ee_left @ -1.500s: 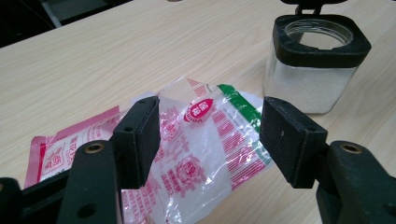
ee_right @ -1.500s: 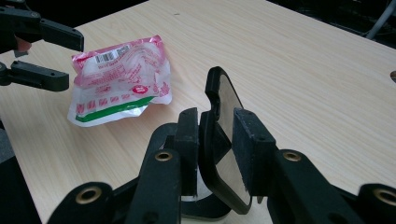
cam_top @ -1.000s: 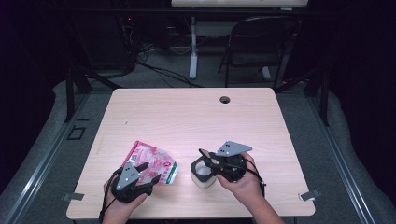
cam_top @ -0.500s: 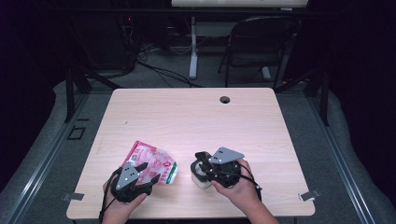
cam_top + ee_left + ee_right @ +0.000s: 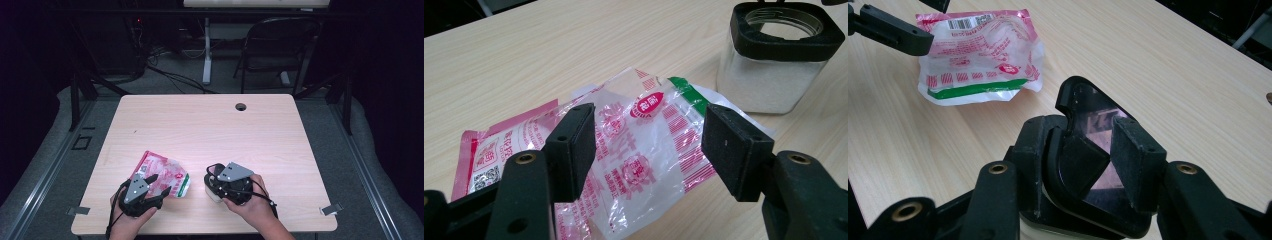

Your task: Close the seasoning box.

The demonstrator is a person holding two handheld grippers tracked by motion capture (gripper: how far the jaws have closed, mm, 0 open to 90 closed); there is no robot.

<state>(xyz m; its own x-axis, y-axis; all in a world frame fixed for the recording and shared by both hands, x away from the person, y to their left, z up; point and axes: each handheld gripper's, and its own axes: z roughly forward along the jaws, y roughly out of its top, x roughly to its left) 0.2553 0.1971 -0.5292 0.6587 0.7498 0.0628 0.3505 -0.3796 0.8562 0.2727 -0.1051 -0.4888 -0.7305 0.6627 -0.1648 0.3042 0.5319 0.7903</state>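
risk: right gripper (image 5: 1098, 160) has just been widening its fingers around the flip lid (image 5: 1093, 117) of the jar (image 5: 769, 80), apparently no grip; lid may drop. left gripper (image 5: 649, 145) spread over the pouch (image 5: 634, 150) on the worktop (image 5: 210, 125).

Light wood table (image 5: 210, 130) w/ a round cable hole (image 5: 241, 106) near its far edge, set on grey floor (image 5: 385, 165). Behind it a dark folding chair (image 5: 272, 50), a white desk leg (image 5: 206, 50) & black cables (image 5: 165, 75) on the floor. Room mostly dark; metal rails (image 5: 37, 180) run along both sides
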